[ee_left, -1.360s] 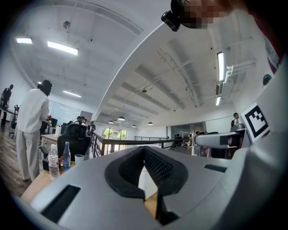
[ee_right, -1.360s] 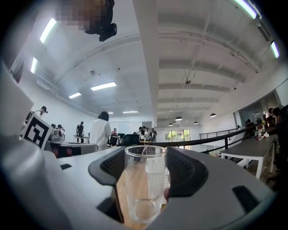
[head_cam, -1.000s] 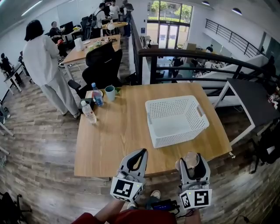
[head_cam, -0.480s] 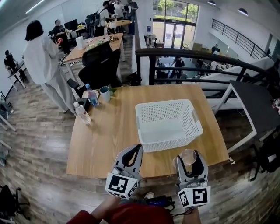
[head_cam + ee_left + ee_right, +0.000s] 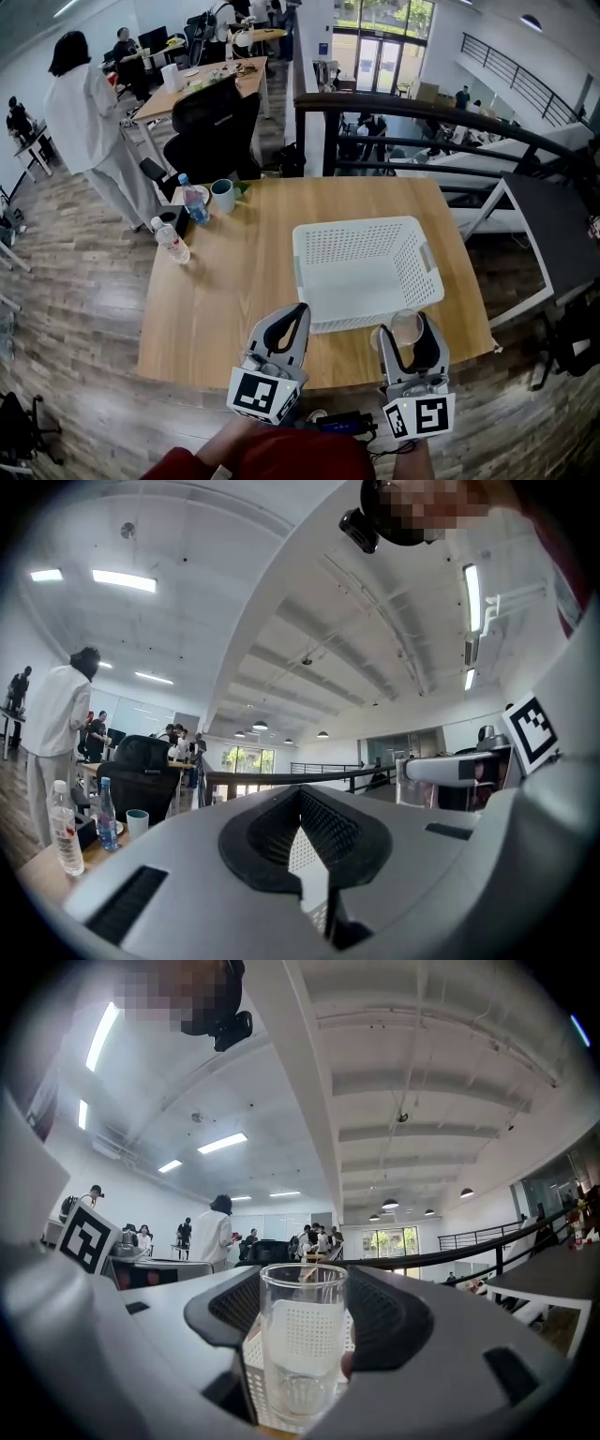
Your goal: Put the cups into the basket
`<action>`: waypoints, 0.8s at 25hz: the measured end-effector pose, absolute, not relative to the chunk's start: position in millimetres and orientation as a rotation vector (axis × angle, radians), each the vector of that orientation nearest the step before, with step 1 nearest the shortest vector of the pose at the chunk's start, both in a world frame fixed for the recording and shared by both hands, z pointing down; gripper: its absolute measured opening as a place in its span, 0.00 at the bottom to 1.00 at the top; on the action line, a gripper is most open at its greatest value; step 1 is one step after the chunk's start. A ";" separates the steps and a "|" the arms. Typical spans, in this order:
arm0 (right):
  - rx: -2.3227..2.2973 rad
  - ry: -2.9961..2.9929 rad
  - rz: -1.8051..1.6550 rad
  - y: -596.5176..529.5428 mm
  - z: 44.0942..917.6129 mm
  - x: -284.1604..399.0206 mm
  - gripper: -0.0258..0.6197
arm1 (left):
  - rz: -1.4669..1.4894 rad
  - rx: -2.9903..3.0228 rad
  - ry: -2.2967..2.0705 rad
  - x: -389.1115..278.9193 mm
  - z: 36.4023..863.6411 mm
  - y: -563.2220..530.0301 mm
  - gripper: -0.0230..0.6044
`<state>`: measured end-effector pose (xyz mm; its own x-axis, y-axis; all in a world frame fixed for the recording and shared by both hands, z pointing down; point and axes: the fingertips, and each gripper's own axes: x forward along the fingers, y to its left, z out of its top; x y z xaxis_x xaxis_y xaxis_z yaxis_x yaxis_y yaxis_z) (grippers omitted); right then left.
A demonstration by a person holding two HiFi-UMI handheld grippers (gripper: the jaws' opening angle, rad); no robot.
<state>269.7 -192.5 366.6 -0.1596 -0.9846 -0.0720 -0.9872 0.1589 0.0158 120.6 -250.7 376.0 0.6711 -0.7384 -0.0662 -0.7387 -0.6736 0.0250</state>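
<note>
The clear cup stands upright, clamped mid-wall in my right tool, with the basket just ahead. It looks light, slick and perhaps brittle, so a gentle mid-wall squeeze suits it. My left tool is pinched together, empty.

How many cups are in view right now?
2: a clear cup held in the right gripper, and a mug at the table's far left corner. The basket holds none.
</note>
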 end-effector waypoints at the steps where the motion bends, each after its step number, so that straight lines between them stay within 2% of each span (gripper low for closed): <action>1: -2.010 2.359 0.093 -197.6 365.8 268.7 0.47 | 0.115 -2.874 1.263 121.0 376.0 -255.6 0.05; 20: -2.033 2.480 0.225 -301.5 348.9 235.9 0.47 | 0.175 -2.958 1.224 88.0 382.2 -331.3 0.05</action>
<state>235.9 -301.5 348.9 -0.1983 -0.9796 -0.0323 -0.9694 0.1912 0.1538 88.0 -331.3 382.2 0.7028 -0.7073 -0.0764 -0.7003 -0.7067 0.1009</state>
